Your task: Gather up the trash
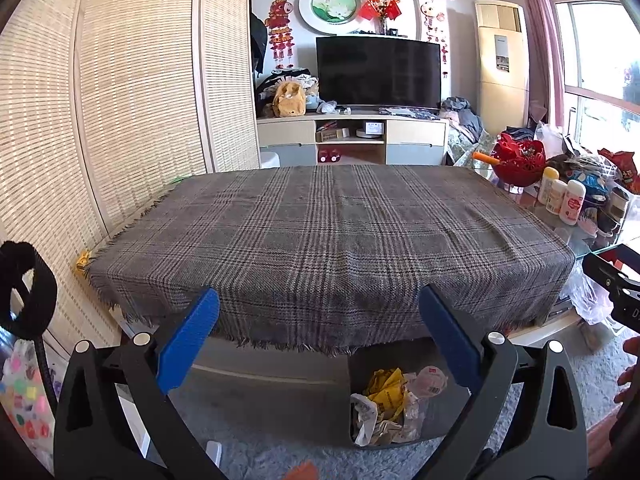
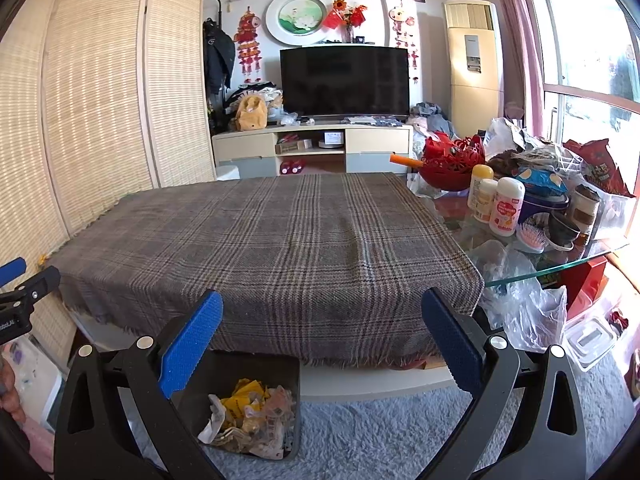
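We hold the left hand-held gripper [image 1: 320, 336] with its blue-padded fingers spread wide and nothing between them, hovering in front of the near edge of the counter [image 1: 600, 240], which is draped with a grey plaid cloth [image 1: 320, 232] whose top is bare. The right hand-held gripper [image 2: 322, 338] is just as wide apart and empty, pointing at the same cloth from further right. The trash [image 2: 252, 412], crumpled yellow and clear wrappers with some white paper, lies in a dark bin [image 2: 280, 364] standing on the pale blue carpet [image 2: 380, 432] just below the fringed front edge of the cloth. On the glass end of the counter to the right stand white bottles [image 2: 506, 206] beside a red basket [image 2: 452, 162].
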`<state>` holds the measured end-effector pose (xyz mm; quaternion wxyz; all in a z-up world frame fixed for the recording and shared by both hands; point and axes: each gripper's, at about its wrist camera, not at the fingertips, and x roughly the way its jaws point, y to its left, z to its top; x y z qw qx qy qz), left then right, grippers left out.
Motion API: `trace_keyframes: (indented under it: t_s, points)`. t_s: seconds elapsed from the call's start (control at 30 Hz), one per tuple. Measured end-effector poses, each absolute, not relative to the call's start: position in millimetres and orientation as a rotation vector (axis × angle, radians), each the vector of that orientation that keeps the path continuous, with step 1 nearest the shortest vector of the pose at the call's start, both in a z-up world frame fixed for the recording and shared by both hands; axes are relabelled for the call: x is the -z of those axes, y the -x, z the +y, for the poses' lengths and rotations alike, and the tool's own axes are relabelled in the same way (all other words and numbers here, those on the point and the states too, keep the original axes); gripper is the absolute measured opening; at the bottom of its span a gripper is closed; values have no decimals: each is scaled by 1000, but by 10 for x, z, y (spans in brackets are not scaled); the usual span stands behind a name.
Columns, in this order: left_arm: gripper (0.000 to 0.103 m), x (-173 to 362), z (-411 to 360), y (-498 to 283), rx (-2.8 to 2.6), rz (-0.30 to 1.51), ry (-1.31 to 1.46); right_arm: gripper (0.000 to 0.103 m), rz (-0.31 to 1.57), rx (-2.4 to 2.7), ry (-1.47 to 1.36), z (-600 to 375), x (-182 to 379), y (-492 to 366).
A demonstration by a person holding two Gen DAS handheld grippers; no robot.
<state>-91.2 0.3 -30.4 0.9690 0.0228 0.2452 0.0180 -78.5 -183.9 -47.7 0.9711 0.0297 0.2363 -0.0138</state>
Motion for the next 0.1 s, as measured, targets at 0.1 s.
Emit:
trace_keyframes:
  t_s: [0.1]
  points:
    - [95, 296, -2, 920, -35, 486, -55, 100, 477, 28, -59, -1837, 477, 784]
